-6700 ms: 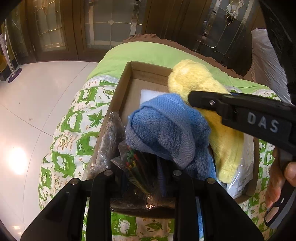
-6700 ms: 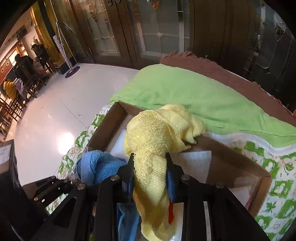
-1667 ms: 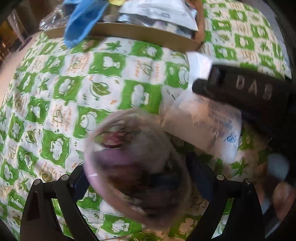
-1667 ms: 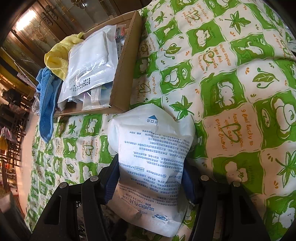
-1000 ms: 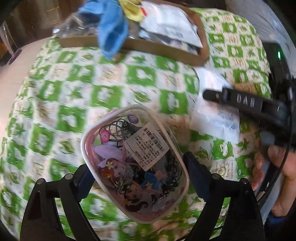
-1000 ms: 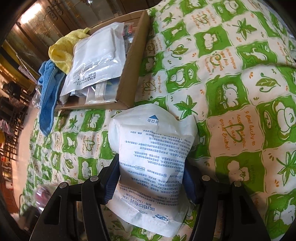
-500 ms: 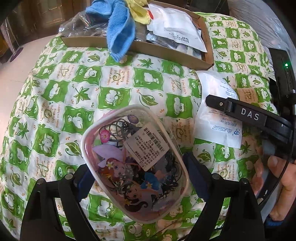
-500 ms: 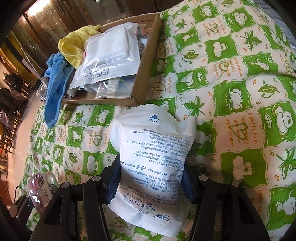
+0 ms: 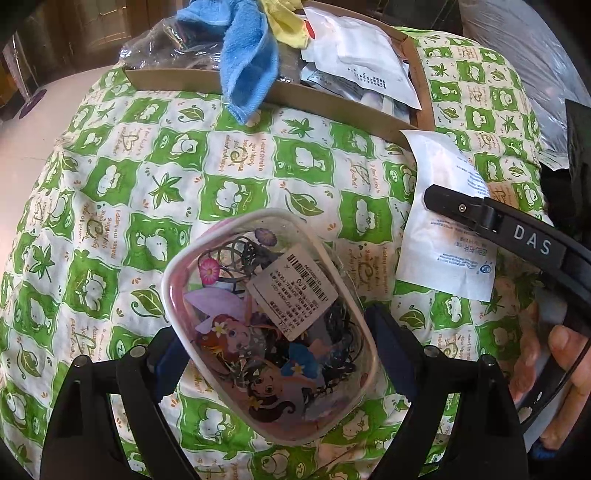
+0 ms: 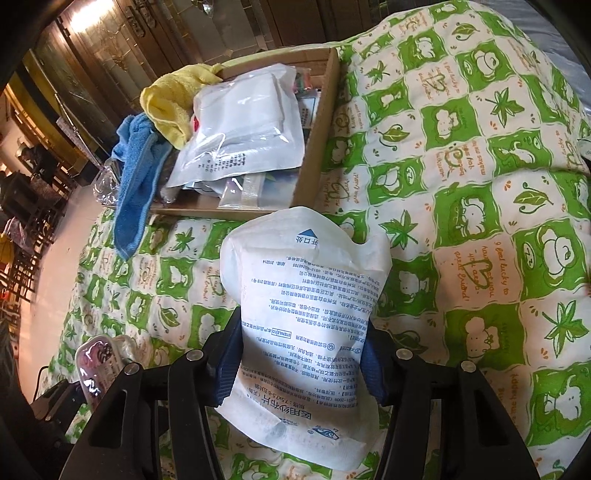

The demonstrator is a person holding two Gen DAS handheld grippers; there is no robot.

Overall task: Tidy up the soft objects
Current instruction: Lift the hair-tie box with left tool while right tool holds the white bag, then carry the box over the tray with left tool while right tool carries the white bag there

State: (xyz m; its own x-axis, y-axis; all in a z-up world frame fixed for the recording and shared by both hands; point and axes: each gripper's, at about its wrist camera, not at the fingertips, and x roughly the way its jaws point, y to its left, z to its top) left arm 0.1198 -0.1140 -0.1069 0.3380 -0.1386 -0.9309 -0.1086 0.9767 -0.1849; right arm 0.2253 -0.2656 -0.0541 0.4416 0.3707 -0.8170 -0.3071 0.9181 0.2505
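My left gripper (image 9: 269,347) is shut on a clear plastic box of hair ties (image 9: 269,317) with a cartoon sticker, held above the green patterned quilt (image 9: 122,184). The box also shows in the right wrist view (image 10: 99,354). My right gripper (image 10: 299,354) is shut on a white packet of gauze (image 10: 306,332), also seen in the left wrist view (image 9: 439,236). A cardboard box (image 9: 173,79) at the far edge holds a blue towel (image 9: 247,62), a yellow towel (image 10: 170,103) and white packets (image 10: 243,122). The blue towel hangs over the box's near wall.
The quilt (image 10: 480,184) covers a rounded bed or cushion that drops away at its left side to a shiny floor (image 10: 51,258). Dark wooden doors (image 10: 184,33) stand behind the cardboard box. A grey plastic bag (image 9: 535,62) lies at the far right.
Both towels lie in the cardboard box, released. My left gripper has taken the hair-tie box, my right the gauze packet; both have lifted and pulled back from the quilt.
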